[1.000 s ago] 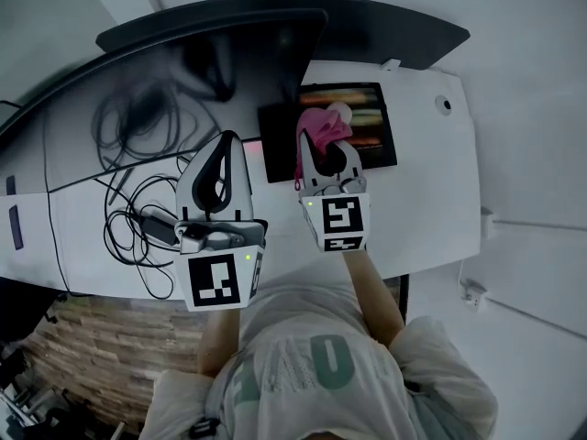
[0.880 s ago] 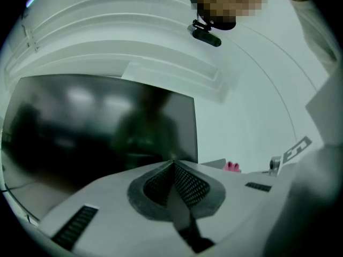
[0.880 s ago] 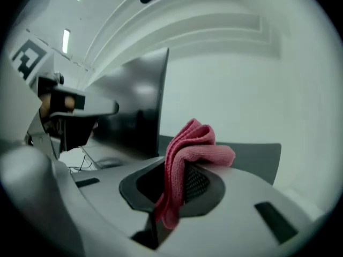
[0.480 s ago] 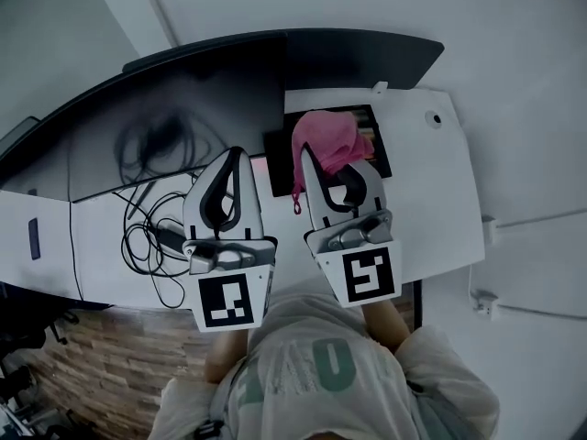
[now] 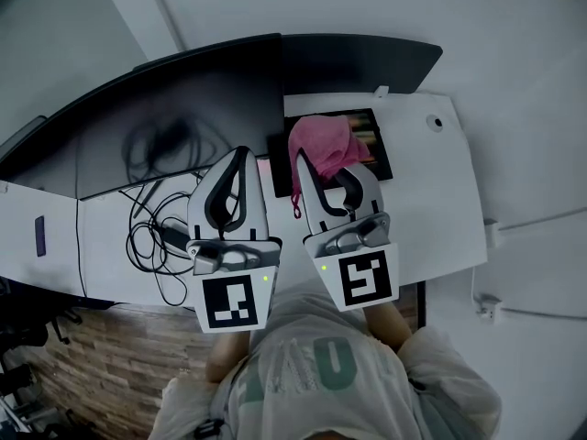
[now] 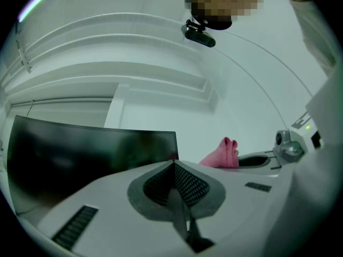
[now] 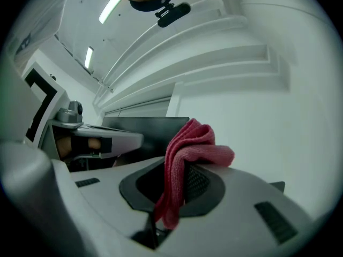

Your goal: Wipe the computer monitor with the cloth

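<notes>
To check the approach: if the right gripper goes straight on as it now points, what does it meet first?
Probably the monitor, near its right edge, with the held pink cloth touching first. Depth is unclear; slightly further right, the right gripper would reach the white wall.

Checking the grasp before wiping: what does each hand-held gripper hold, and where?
Right hand-held gripper pinches the pink cloth by its bunched middle; left hand-held gripper is shut, empty.

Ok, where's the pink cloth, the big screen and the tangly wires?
cloth [image 5: 321,145], head view, on its bunched top.
monitor [image 5: 174,122], head view, on the dark screen's middle.
cables [image 5: 158,236], head view, on the tangle's middle.
</notes>
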A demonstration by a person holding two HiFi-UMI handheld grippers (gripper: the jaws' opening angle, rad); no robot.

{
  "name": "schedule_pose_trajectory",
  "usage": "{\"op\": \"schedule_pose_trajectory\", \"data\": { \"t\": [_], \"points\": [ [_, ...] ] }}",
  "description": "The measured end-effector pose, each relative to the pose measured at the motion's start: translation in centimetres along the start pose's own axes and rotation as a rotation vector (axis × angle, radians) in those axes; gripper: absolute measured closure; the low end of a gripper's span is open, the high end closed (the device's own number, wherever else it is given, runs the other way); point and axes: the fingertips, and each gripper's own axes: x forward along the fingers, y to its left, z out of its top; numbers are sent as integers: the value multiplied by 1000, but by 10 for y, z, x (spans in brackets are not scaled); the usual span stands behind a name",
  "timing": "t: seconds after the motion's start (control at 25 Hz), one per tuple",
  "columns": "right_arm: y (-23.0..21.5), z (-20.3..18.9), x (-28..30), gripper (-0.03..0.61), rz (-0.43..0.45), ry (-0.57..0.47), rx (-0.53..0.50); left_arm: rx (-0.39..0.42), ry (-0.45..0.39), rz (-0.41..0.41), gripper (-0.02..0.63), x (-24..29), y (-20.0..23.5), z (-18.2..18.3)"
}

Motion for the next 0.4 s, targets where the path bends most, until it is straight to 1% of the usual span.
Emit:
{"op": "schedule_pose_trajectory", "data": {
  "t": [0.4],
  "points": [
    [3, -3, 0, 522, 32, 9, -15, 12, 9, -2, 598, 3, -7, 0]
  ]
}}
